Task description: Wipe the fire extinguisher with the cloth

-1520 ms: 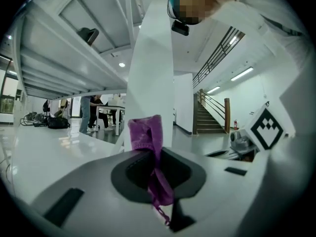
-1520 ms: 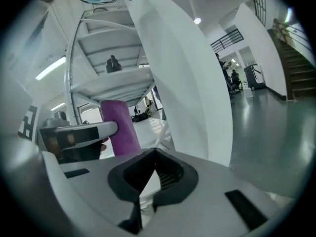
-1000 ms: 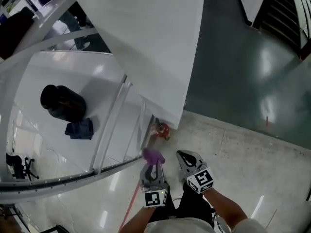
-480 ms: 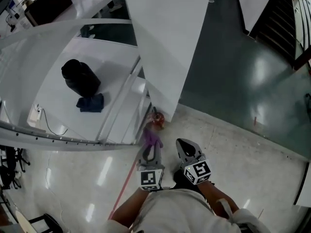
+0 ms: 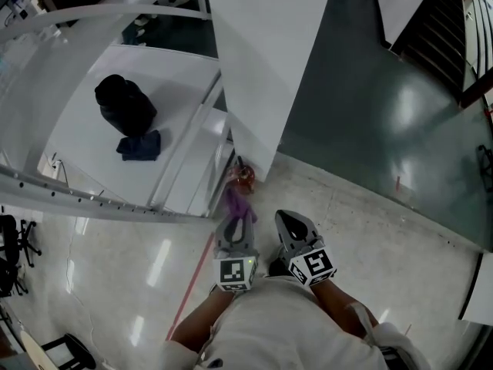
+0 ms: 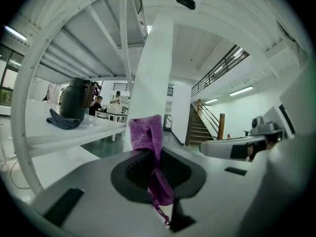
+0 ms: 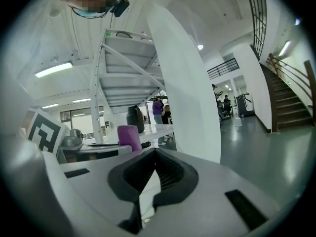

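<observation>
A small red fire extinguisher stands on the floor at the foot of a white pillar. My left gripper is shut on a purple cloth, which sticks out past the tips just short of the extinguisher. In the left gripper view the cloth is pinched between the dark pads and hangs down behind them. My right gripper is beside the left one, shut and holding nothing. In the right gripper view the right gripper has its tips together, and the cloth shows to its left.
A white table at the left carries a black container and a dark blue cloth. A white metal frame rail crosses in front of the table. A red line runs along the floor. Stairs and several people are far off.
Both grippers have risen and moved forward toward the extinguisher. The purple cloth has stayed pinched in the left gripper. The head view has shifted over the table.
</observation>
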`<state>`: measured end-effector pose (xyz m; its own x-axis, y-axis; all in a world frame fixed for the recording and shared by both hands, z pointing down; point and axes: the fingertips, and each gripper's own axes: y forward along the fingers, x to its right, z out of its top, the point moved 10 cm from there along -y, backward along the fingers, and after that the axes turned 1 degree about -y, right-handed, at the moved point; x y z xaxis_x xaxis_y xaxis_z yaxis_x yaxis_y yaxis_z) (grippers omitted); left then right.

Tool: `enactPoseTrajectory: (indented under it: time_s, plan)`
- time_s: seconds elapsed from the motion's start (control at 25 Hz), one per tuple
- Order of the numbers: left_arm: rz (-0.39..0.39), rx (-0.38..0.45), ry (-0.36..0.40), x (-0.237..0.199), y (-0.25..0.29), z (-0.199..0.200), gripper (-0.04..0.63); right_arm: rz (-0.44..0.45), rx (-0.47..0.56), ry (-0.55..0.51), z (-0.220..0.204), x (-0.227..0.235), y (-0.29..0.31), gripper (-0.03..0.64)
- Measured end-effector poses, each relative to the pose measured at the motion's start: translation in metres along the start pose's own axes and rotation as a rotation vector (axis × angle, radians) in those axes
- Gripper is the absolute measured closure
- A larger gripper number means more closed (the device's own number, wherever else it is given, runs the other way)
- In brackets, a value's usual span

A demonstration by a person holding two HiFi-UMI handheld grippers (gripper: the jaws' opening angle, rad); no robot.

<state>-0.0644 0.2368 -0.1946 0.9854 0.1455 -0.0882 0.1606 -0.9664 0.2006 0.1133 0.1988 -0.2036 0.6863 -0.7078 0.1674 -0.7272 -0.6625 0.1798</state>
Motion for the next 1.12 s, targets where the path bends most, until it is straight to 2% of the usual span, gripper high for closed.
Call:
enactPoseTrajectory:
  time_s: [0.16, 0.64, 1.12]
  plan:
    - [-0.001, 0.036, -0.004, -0.0001, 0.0010, 0.0053, 0.554, -0.014, 0.006, -0.002, -0.0019, -0.0001, -0.0018, 0.603]
    - [0.008, 0.026, 0.009, -0.0036, 0.0033, 0.0014, 0.554, 0.000, 0.002, -0.010, -0.0063, 0.0048, 0.0024, 0.604]
    - [-0.011, 0.033, 0.068, -0.0011, 0.0081, 0.0004, 0.554, 0.006, 0.026, -0.026, -0.0037, 0.0065, 0.0034, 0.604]
